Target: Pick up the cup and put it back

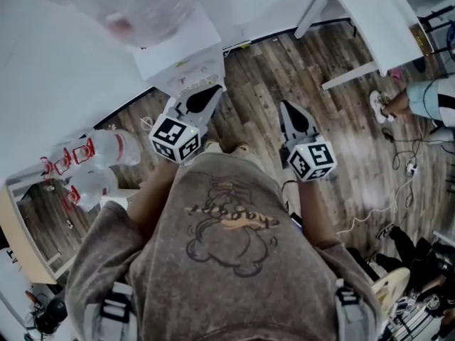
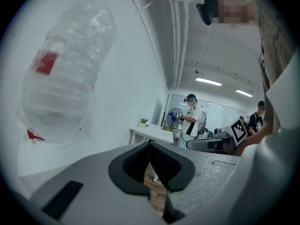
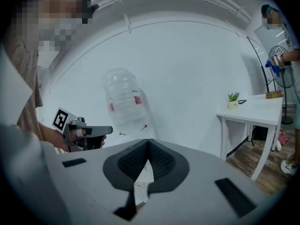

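Holding my left gripper [image 1: 210, 92] and right gripper [image 1: 286, 108] level over the grey wood-plank floor [image 1: 270, 69], both with jaws closed on nothing, I find no cup in any view, so its pick-up and return appear either unstarted or complete.

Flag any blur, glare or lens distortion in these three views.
Head view: the water bottle at the top is washed out and soft; the wood floor is sharp. Left gripper view: heavy fisheye, dark corners, bottle pale against the white wall, ceiling lights glaring. Right gripper view: fisheye bends the wall's lines; the white table is clear.
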